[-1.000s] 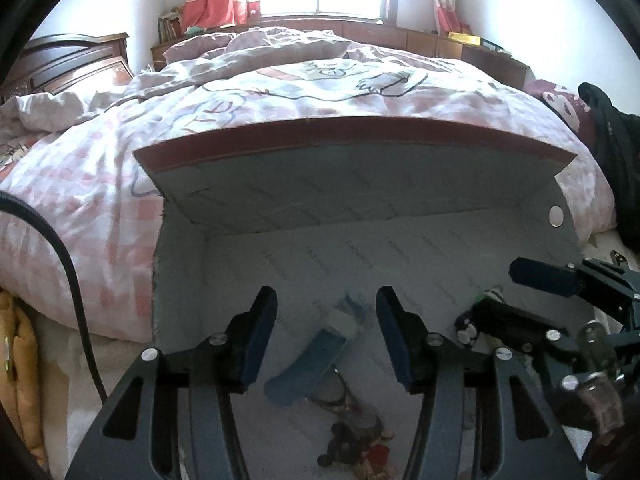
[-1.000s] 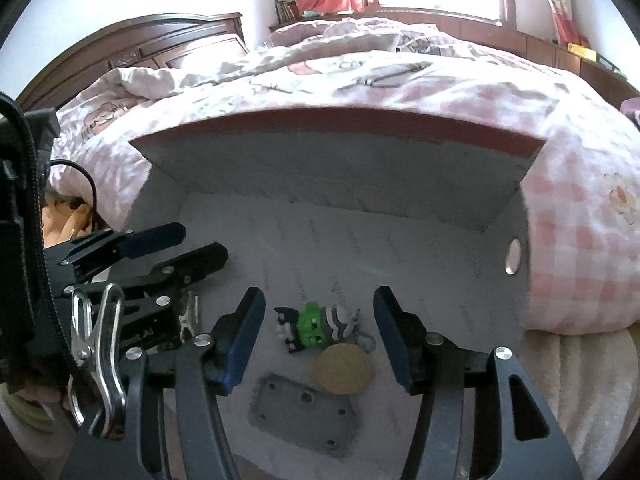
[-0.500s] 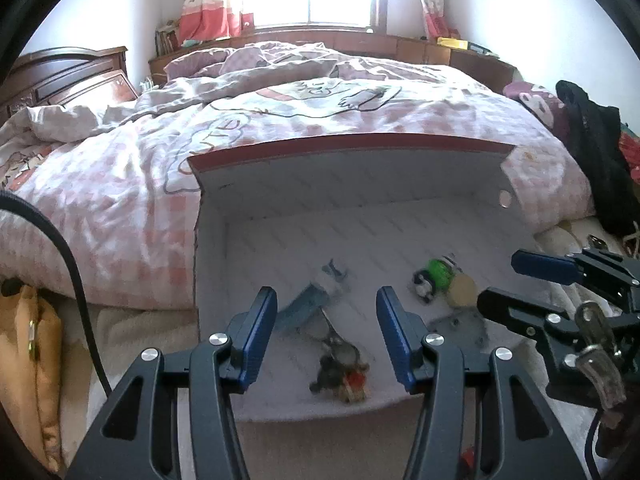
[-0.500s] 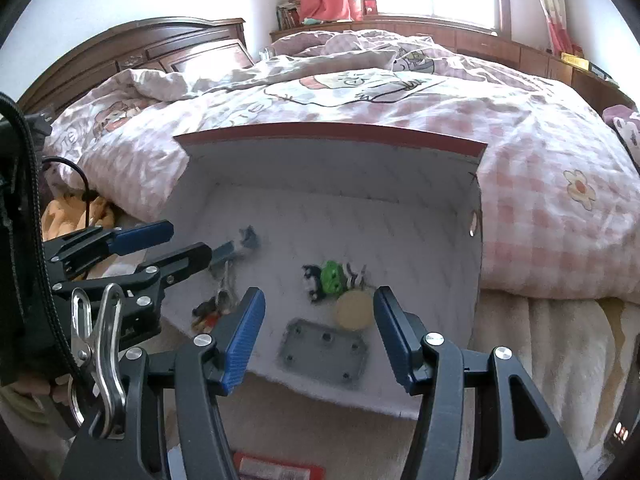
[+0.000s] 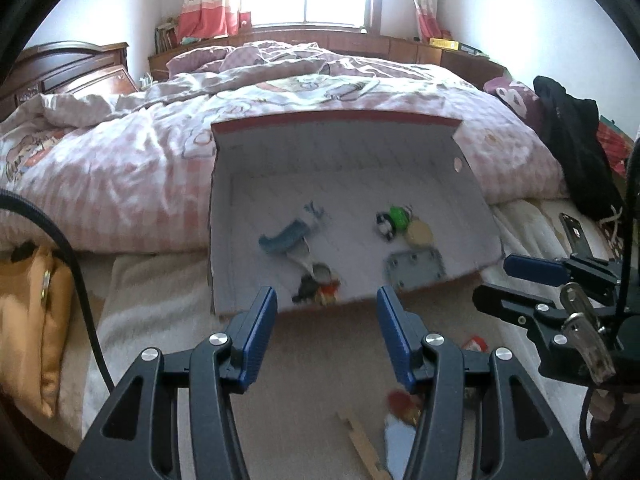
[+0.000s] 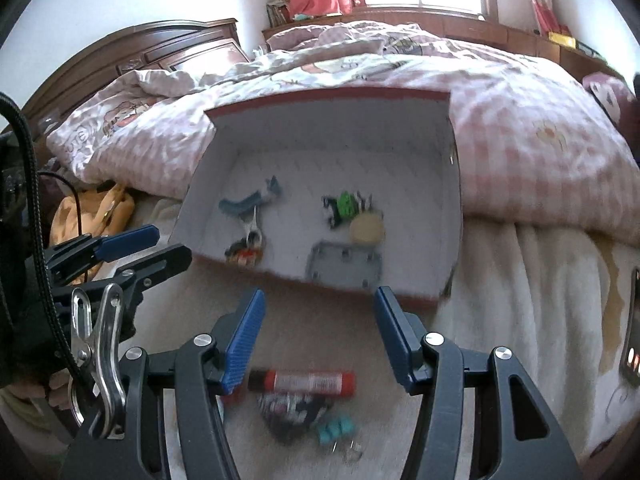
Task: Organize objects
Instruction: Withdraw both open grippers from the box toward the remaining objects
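Observation:
An open cardboard box with a red rim [image 5: 336, 120] [image 6: 328, 94] sits on the bed. Inside lie a blue curved piece [image 5: 284, 236] [image 6: 240, 204], a keychain with small scissors [image 5: 316, 280] [image 6: 246, 248], a green toy [image 5: 394, 218] [image 6: 344, 206], a tan disc [image 5: 419, 234] [image 6: 366, 230] and a grey plate [image 5: 414, 268] [image 6: 344, 266]. My left gripper [image 5: 325, 300] [image 6: 172, 242] hangs open in front of the box, holding nothing. Beside it my right gripper [image 6: 319, 298] [image 5: 494, 280] is open and empty above a red-and-white tube [image 6: 304, 380], a dark packet [image 6: 292, 412] and a teal piece [image 6: 336, 432].
A pink checked duvet [image 5: 120, 168] rises behind the box. An orange bag [image 5: 28, 320] lies at the left, a black garment [image 5: 572, 152] and a dark flat device [image 5: 574, 236] at the right. A wooden stick [image 5: 360, 444] and small red items [image 5: 404, 400] lie on the beige blanket.
Both grippers have drawn back out of the box, which now looks smaller and farther. Loose items on the blanket in front of it have come into view. The jaws kept their width.

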Demonstrator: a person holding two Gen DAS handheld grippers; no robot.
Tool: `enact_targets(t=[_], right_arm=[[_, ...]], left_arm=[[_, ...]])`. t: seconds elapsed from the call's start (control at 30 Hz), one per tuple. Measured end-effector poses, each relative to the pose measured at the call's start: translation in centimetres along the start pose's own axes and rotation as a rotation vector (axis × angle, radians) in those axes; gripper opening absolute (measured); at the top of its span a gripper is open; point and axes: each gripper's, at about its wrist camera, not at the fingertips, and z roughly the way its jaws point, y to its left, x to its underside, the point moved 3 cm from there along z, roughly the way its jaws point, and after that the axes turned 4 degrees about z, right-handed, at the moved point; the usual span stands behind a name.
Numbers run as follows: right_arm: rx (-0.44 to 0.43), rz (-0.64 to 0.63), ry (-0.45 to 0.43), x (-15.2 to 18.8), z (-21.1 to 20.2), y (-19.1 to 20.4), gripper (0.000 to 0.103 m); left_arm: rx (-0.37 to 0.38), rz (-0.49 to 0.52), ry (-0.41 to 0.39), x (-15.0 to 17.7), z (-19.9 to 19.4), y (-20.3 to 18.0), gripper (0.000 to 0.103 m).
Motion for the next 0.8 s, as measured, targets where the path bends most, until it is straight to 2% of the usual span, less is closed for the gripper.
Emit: enact_targets(t=[0.23, 0.43, 0.63, 0.8], right_arm=[[0.002, 0.003, 0.046, 3.8, -0.8, -0.1, 0.058], [-0.010, 0.011, 0.064, 5.8, -1.3, -0.2, 0.058], [-0.021, -0.001, 0.084, 6.9, -0.9, 0.2, 0.058], [0.005, -0.040, 0.073, 7.1, -0.6, 0.8, 0.058]], left_arm=[[0.011, -0.028, 0.059, 3.7, -0.5, -0.6, 0.052], [0.007, -0.031, 0.112, 6.4, -0.5, -1.0, 0.052], [0.009, -0.036, 0.135, 7.8, -0.6, -1.3, 0.052], [0.010, -0.048, 0.146, 8.6, -0.7, -1.2, 0.052]])
